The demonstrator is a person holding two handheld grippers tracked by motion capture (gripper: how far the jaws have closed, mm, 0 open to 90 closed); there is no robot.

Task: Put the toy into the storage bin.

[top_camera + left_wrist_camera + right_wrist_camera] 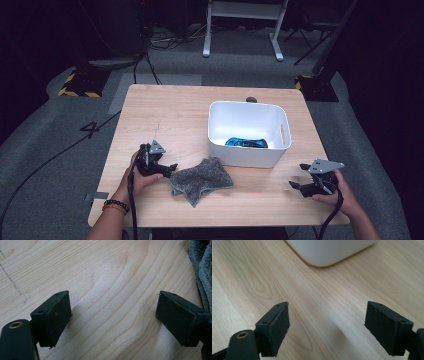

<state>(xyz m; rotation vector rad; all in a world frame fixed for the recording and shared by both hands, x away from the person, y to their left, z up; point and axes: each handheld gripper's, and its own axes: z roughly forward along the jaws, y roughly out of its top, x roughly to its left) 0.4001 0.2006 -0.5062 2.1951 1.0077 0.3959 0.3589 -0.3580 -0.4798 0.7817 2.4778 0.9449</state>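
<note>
The left gripper point(172, 167) rests released just left of the grey cloth point(201, 179); the right gripper point(299, 176), also released, hovers well right of it, on the wooden surface point(170, 110).

Grey cloth point(201, 179); white bin point(248, 133); black tongs point(168, 168).

On the table point(165, 110), the cloth point(201, 179) lies just left-front of the bin point(248, 131) holding a toy point(246, 143).
</note>
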